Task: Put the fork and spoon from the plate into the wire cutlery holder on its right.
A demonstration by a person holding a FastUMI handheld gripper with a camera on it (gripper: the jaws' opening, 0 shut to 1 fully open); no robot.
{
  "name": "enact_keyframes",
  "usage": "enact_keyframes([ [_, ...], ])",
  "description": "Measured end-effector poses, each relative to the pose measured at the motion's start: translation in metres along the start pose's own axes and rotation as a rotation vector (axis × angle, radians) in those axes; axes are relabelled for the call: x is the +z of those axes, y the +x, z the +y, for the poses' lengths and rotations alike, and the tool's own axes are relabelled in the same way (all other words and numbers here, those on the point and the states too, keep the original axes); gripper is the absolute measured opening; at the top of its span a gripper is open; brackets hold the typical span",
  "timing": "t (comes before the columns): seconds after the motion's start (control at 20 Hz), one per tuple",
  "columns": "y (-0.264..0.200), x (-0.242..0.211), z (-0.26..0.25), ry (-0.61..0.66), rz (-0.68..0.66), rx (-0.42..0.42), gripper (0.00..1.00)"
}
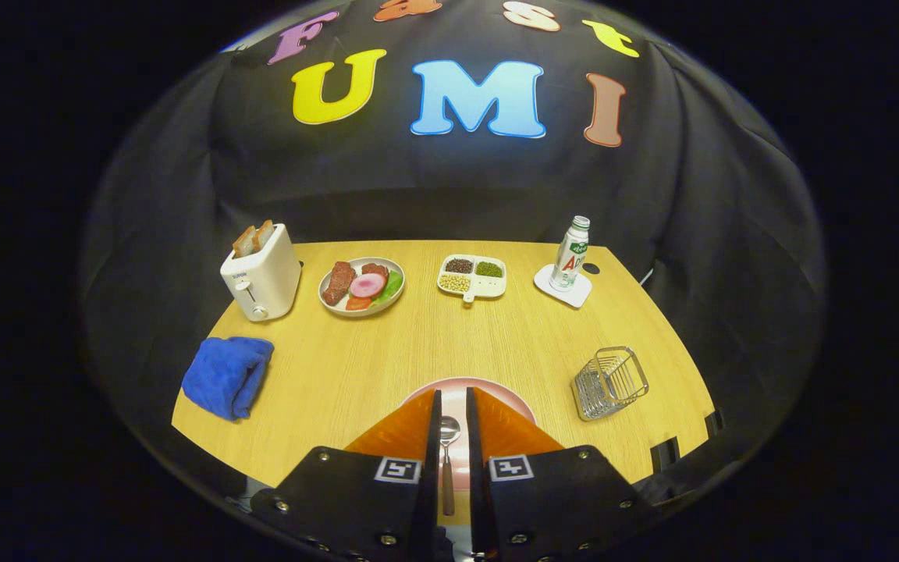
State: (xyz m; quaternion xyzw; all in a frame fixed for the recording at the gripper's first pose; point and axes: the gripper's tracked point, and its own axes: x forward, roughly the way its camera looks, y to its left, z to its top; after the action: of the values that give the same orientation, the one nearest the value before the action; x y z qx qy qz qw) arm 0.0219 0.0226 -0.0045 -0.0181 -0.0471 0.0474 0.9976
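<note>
orange fingers (410, 433) of the claw (453, 406) stand either side of the spoon (449, 449), a narrow gap between them, the bowl of the spoon just inside the tips and its brown handle running back toward the camera. whether the pads actually press the spoon i cannot tell; the claw looks nearly closed around it, not clearly gripping.

going left to right beyond the fingers: a blue cloth (227, 375), a toaster (261, 273) with bread in it, a plate of food (361, 286), a divided dish of beans (473, 276), a bottle (571, 254) on a coaster, and the wire cutlery holder (610, 382) on the surface (418, 351) to the right of the pink plate (469, 384).

risks, as i judge them: a thin handle could pivot or slip out on lifting if the grip sits off-centre, and the light wire holder may tip or slide if the spoon knocks its rim.

most of the pink plate is hidden behind the fingers, and i cannot make out the fork.
</note>
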Motion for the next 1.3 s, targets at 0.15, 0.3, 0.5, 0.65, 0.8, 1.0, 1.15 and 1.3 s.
enact_keyframes([
  [0.15, 0.006, 0.002, 0.005, -0.016, -0.001, 0.013, 0.17],
  [0.3, 0.014, -0.010, -0.004, -0.032, 0.056, -0.024, 0.17],
  [0.5, 0.026, -0.035, -0.024, -0.028, 0.174, -0.098, 0.17],
  [0.65, 0.035, -0.060, -0.041, 0.003, 0.289, -0.144, 0.17],
  [0.8, 0.040, -0.087, -0.049, 0.027, 0.395, -0.153, 0.17],
  [1.0, 0.044, -0.126, -0.057, 0.006, 0.524, -0.153, 0.17],
  [1.15, 0.043, -0.154, -0.058, -0.013, 0.632, -0.144, 0.20],
  [1.3, 0.041, -0.174, -0.056, -0.021, 0.712, -0.125, 0.24],
])
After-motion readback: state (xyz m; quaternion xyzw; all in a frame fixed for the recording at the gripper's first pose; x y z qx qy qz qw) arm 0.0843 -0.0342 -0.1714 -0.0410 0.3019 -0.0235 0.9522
